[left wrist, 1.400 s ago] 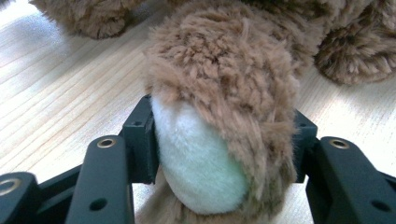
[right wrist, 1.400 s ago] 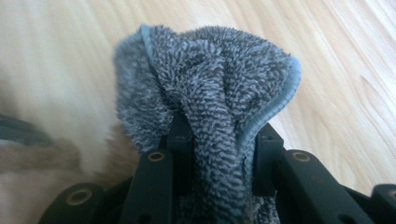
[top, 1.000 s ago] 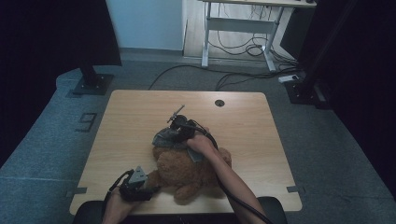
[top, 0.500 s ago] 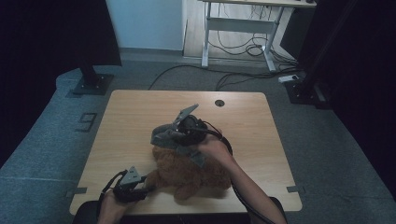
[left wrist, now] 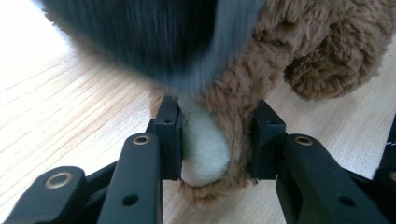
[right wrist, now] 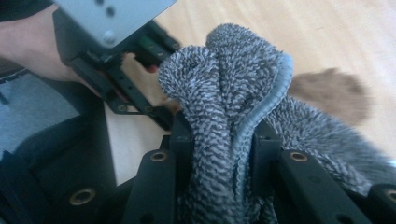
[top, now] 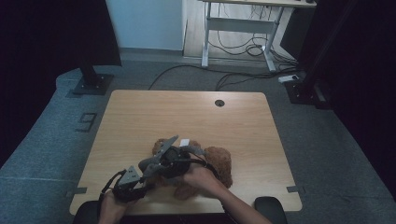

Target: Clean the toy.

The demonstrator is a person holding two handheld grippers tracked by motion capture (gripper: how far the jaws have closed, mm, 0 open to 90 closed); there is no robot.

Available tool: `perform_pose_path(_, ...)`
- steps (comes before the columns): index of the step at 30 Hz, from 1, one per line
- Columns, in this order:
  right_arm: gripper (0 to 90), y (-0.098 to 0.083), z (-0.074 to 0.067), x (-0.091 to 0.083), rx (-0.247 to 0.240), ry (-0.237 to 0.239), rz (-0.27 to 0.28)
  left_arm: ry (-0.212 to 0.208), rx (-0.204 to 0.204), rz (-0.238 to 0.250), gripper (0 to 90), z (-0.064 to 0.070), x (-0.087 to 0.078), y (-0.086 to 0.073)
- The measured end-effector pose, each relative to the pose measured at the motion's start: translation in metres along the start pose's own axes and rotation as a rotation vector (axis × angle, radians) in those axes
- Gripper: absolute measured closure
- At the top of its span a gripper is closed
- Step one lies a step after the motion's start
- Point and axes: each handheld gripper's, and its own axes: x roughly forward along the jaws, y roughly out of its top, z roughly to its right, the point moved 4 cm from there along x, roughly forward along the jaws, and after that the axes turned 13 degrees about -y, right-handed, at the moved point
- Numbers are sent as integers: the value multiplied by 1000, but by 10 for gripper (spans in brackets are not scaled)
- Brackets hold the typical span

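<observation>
A brown teddy bear lies near the table's front edge. My left gripper has just been closing its jaws, and its pads now press on one of the bear's paws, which has a white sole. In the high view the left gripper sits at the bear's front left. My right gripper is shut on a bunched grey knitted garment, which it holds just above the left gripper. From above, the right gripper and the garment cover the bear's left side.
The wooden table has a cable hole at the back middle. A black stand foot and a desk frame with cables stand on the grey floor behind it.
My right hand has carried the grey garment from over the bear's middle toward the front left, down to the left gripper. The left gripper's jaws have closed onto the bear's paw.
</observation>
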Motion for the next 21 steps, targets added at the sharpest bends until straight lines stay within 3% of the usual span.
perform_pose_path(9,696,-20,-26,30,-16,-23,-42,-23,-25,14,650,-1,-1,0)
perform_pose_path(21,704,-55,-38,46,-6,-25,-63,-45,-43,16,657,-2,-1,-1)
